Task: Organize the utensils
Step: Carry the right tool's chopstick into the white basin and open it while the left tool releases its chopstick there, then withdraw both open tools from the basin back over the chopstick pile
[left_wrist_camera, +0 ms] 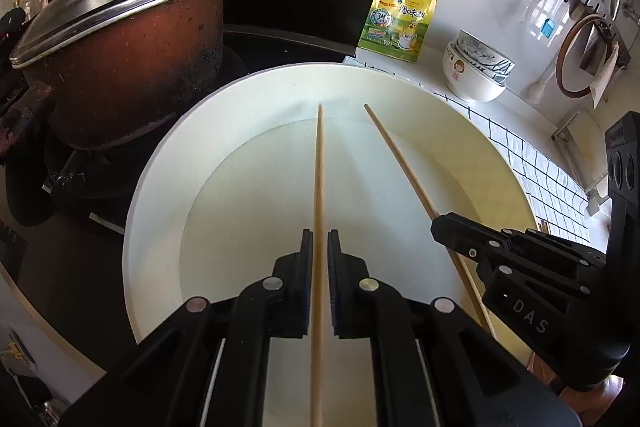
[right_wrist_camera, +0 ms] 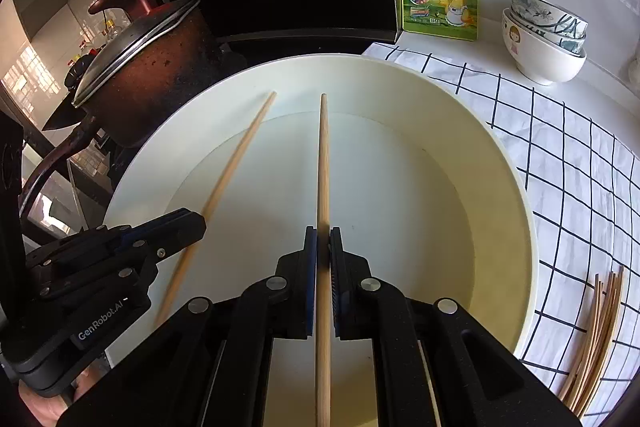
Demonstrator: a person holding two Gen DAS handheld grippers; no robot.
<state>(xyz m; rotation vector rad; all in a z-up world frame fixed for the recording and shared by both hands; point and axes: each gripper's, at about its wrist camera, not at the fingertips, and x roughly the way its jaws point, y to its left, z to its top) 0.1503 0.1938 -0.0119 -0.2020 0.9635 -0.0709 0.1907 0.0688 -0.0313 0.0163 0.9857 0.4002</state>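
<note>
With my left tool (left_wrist_camera: pixel 319 247) slightly spread around one chopstick (left_wrist_camera: pixel 319 187) and my right tool (right_wrist_camera: pixel 323 243) pinching another chopstick (right_wrist_camera: pixel 323 167) above the white basin (right_wrist_camera: pixel 516 195), I'd lower both tips gently inside it before letting go.

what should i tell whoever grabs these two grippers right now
Left gripper: jaws slightly apart around one chopstick, no pad contact visible.
Right gripper: shut on the other chopstick.
Both sticks point down into the white basin, neither dropped in yet.
Left to do: the loose chopstick pile on the checked cloth beside the basin.
</note>
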